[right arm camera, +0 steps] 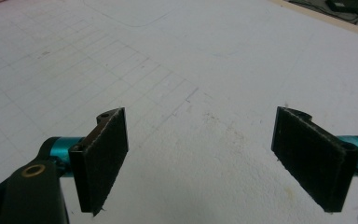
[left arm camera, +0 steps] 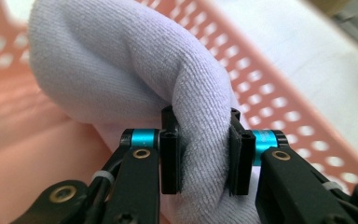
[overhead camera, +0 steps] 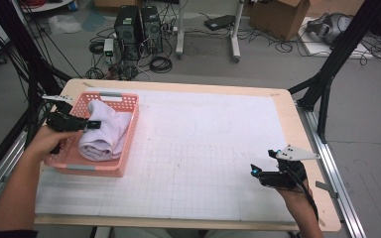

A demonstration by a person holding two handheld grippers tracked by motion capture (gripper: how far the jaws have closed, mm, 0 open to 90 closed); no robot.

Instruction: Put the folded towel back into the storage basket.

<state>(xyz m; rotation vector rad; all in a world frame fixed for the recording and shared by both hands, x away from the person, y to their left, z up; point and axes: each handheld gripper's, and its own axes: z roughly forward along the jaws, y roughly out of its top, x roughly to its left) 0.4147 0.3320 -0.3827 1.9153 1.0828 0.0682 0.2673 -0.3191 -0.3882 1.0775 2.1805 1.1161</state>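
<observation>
A white towel (overhead camera: pixel 104 131) lies bunched in a pink perforated basket (overhead camera: pixel 129 141) at the table's left. My left gripper (overhead camera: pixel 93 123) reaches in over the basket's left rim and is shut on a fold of the towel (left arm camera: pixel 205 140), which bulges between both pads (left arm camera: pixel 170 161). The basket wall (left arm camera: pixel 279 93) runs behind the cloth. My right gripper (overhead camera: pixel 256 171) hovers low over the white grid mat (overhead camera: pixel 203 158) near the right front corner. Its jaws stand wide apart with nothing between the pads (right arm camera: pixel 103 154), only bare mat (right arm camera: pixel 200 140) below.
The wooden table edge (overhead camera: pixel 287 96) frames the mat. Black frame struts (overhead camera: pixel 327 74) rise at the right and left. Computers (overhead camera: pixel 139 32), cables and a cardboard box (overhead camera: pixel 283 17) sit on the floor beyond the table.
</observation>
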